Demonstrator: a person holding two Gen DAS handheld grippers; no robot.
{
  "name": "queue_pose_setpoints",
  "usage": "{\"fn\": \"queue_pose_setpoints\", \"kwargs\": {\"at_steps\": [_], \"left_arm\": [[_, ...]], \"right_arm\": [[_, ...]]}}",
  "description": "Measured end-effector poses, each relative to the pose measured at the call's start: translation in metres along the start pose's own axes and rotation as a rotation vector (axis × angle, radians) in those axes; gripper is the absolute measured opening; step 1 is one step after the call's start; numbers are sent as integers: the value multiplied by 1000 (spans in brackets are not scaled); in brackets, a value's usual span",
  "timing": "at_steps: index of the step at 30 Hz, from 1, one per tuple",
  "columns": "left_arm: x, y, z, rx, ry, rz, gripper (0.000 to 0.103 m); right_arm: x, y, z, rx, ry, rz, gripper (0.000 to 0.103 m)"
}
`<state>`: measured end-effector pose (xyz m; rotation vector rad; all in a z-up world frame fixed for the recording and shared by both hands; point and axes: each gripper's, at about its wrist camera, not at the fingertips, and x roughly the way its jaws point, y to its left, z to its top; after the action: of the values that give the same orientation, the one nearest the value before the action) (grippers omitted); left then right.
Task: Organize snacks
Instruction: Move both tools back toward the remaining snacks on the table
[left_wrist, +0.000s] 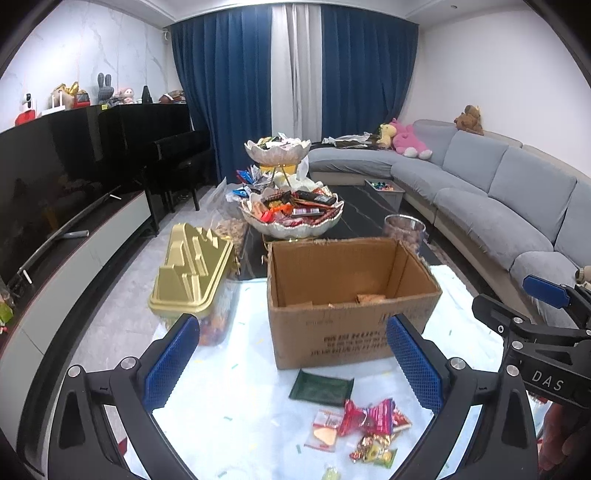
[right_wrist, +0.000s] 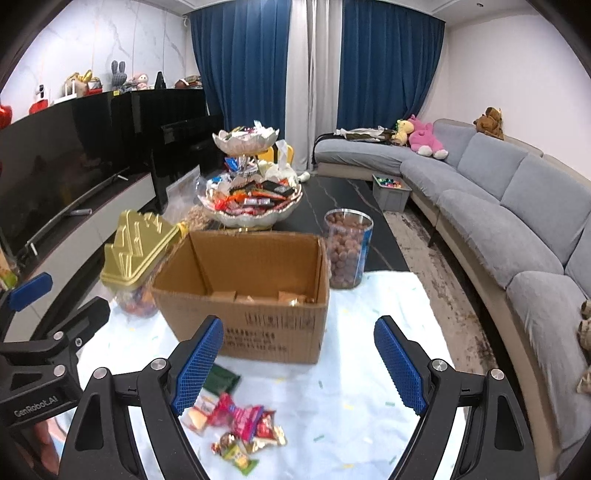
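An open cardboard box (left_wrist: 351, 325) stands on the white-covered table; it also shows in the right wrist view (right_wrist: 258, 332), with a few packets at its bottom. A loose pile of snack packets (left_wrist: 365, 424) and a dark green packet (left_wrist: 321, 387) lie in front of it; the same pile (right_wrist: 240, 424) and green packet (right_wrist: 221, 380) show in the right wrist view. My left gripper (left_wrist: 291, 365) is open and empty above the pile. My right gripper (right_wrist: 299, 365) is open and empty to the pile's right.
A gold-lidded jar of sweets (left_wrist: 192, 269) stands left of the box. A clear jar of brown balls (right_wrist: 347, 251) stands at its right rear. A tiered shell-shaped snack stand (left_wrist: 291, 210) is behind. A grey sofa (right_wrist: 517, 206) runs along the right, a TV cabinet (left_wrist: 74, 258) along the left.
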<state>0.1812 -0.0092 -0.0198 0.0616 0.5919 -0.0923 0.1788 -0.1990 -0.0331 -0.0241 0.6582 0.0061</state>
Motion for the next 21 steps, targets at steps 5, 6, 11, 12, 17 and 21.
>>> {"fn": "queue_pose_setpoints", "kwargs": {"at_steps": [5,6,11,12,17,21], "left_arm": [[1,0,-27,-7,32,10,103],[1,0,-34,-11,35,9,103],[2,-2,-60,-10,43,-7,103],[2,-2,-64,-7,43,-10,103],[4,-4,-86,13,62,-28,103],[6,-5,-101,25,85,-42,103]], "right_arm": [[2,1,-21,-11,36,9,85],[3,2,-26,-14,44,12,85],[6,7,-43,-57,69,20,84],[7,8,-47,-69,72,21,84],[10,13,-65,-102,87,32,84],[14,20,-78,-144,96,35,84]]}}
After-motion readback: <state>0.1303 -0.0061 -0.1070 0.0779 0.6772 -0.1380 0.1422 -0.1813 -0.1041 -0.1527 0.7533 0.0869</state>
